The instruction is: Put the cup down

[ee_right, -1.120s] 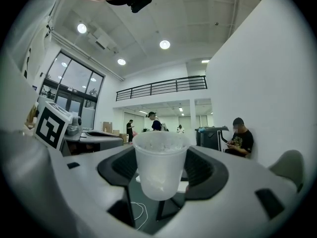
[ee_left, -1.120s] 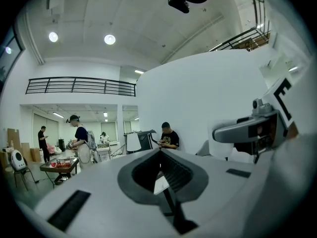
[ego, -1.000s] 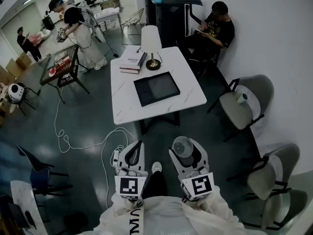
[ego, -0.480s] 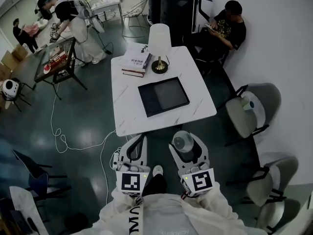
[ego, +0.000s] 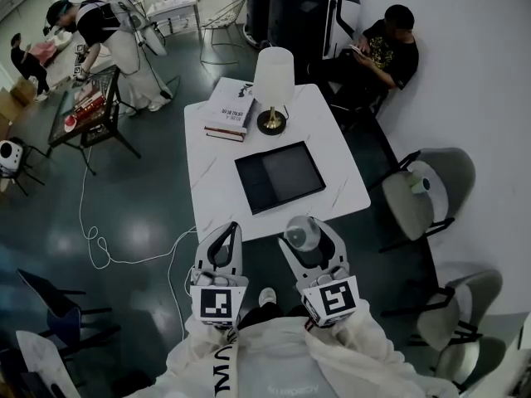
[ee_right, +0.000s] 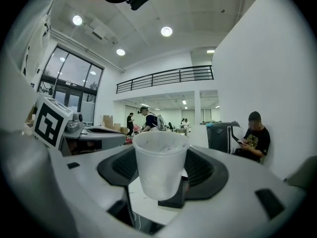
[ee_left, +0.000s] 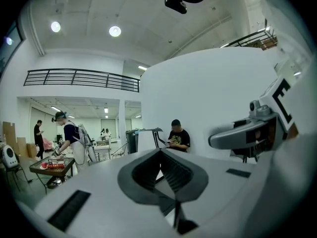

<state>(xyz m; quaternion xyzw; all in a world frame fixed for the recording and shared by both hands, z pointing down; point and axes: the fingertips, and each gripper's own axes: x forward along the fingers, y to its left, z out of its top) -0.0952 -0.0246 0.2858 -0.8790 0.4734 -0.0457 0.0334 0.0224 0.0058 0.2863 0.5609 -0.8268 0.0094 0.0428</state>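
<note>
My right tongs point(ego: 308, 239) are gripping the cup point(ego: 300, 234): in the right gripper view the translucent plastic cup point(ee_right: 159, 162) stands upright between the two jaws, which are spread wide around it and press on its sides. From the head view the cup hangs in the air at the near edge of the white table point(ego: 214, 181), not resting on anything. My left tongs point(ego: 231, 232) are closed and empty; in the left gripper view the ribbed pads point(ee_left: 174, 171) come together at the tips with nothing between them. They hover just beside the right tongs, short of the same table edge. On the table a dark square tray point(ego: 278, 175) lies nearest me, with a lamp point(ego: 273, 77) and a stack of books point(ego: 230, 106) beyond it at the far end. A person point(ego: 386, 48) sits against the wall past the table, and a grey chair point(ego: 431, 193) stands to its right.
</note>
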